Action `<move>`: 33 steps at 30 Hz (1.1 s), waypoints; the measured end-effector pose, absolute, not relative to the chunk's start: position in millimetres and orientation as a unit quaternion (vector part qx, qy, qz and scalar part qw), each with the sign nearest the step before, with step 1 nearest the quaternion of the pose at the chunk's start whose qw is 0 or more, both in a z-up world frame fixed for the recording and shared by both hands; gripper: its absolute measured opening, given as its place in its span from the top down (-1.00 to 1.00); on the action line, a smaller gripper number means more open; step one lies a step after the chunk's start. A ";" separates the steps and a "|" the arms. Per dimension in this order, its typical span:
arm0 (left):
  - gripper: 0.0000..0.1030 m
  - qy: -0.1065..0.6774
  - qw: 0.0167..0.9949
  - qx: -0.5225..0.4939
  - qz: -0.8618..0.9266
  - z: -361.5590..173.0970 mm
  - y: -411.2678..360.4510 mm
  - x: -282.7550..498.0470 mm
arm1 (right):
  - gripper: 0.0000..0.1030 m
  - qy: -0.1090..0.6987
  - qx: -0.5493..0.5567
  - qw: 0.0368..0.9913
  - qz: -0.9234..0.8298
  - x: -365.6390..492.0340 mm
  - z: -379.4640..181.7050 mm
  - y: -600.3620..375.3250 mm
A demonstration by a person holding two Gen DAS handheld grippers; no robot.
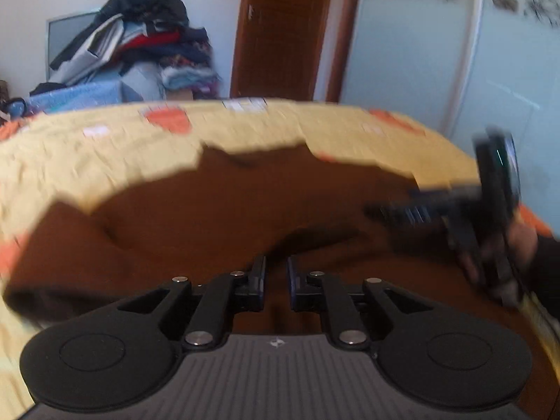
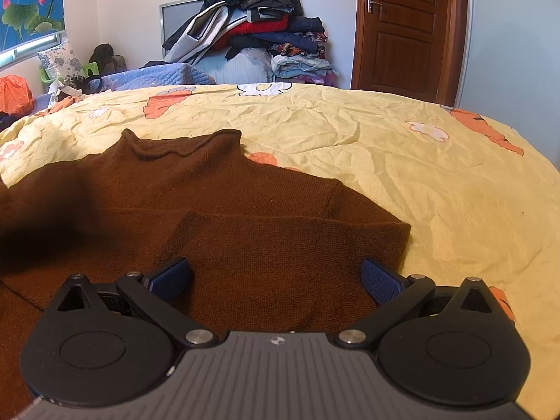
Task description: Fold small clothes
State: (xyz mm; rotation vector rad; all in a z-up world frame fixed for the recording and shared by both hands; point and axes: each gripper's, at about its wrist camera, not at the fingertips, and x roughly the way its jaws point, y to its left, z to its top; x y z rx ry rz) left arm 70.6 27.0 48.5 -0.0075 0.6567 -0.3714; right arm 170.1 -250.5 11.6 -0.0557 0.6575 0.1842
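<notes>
Sweater [image 2: 217, 217] – brown, flat on the yellow bed [image 2: 437, 182], right sleeve folded in | left gripper [image 1: 275, 280] – your jaws nearly closed, pinching nothing | right gripper [image 2: 276, 280] – jaws wide over the near hem, likely set to grab.

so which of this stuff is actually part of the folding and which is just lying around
Part of the job:
- brown sweater, spread on the yellow bedspread
- left tongs, nearly shut, nothing clearly gripped
- right tongs, open over the sweater

Just lying about:
- heap of clothes by the wall
- blue quilted cover
- orange bag
- wooden door
</notes>
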 end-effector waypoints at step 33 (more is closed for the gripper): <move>-0.78 0.281 0.931 -0.186 -0.137 6.7 69.2 23.4 | 0.79 0.435 0.160 0.844 0.270 172.9 71.8 -222.7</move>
